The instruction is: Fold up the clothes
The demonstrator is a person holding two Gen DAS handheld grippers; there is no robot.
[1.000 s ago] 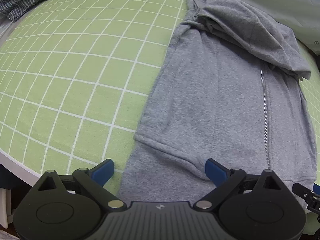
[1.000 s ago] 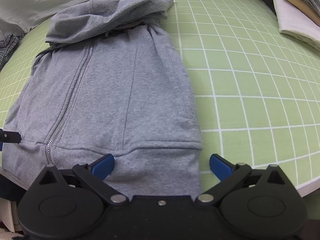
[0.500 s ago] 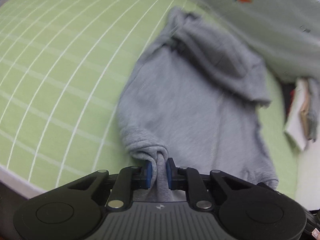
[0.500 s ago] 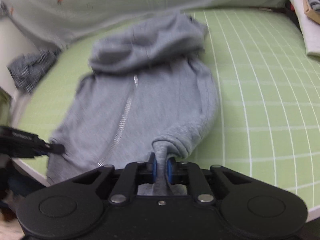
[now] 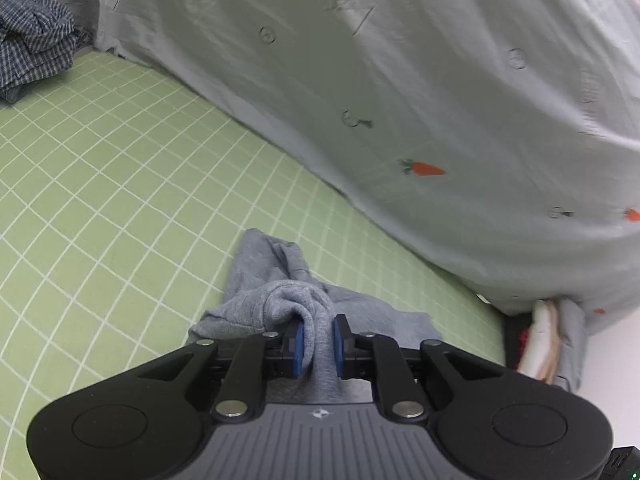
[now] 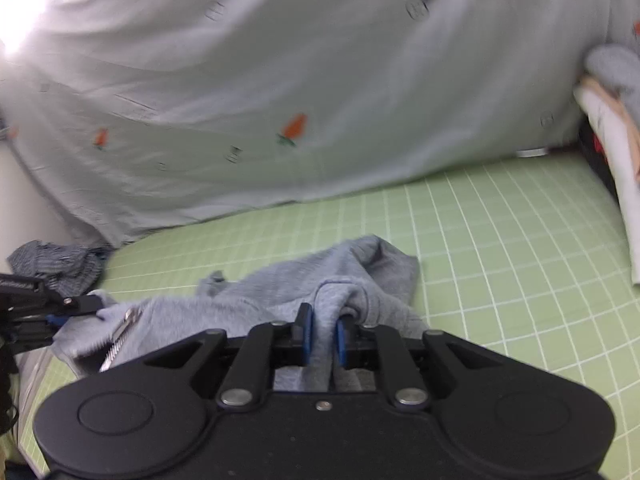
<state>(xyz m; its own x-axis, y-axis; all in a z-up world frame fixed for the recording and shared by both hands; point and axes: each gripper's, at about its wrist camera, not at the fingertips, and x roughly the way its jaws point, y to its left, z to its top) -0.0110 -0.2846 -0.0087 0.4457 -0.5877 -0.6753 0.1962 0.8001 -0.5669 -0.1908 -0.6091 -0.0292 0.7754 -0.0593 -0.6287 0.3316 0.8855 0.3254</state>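
A grey zip-up hoodie lies on the green grid mat. My left gripper is shut on a bunched fold of its hem and holds it raised over the far part of the garment. My right gripper is shut on the other hem corner of the hoodie, also raised. The zipper shows at the left of the right wrist view, beside the left gripper. Most of the hoodie's body is hidden under the grippers.
A pale sheet with carrot prints hangs behind the mat. A blue checked garment lies at the far left. A stack of folded clothes sits at the right edge of the mat.
Both grippers closed on the hoodie's bottom hem, then lifted it and carried it forward toward the hood end. The views now tilt up to the sheet.
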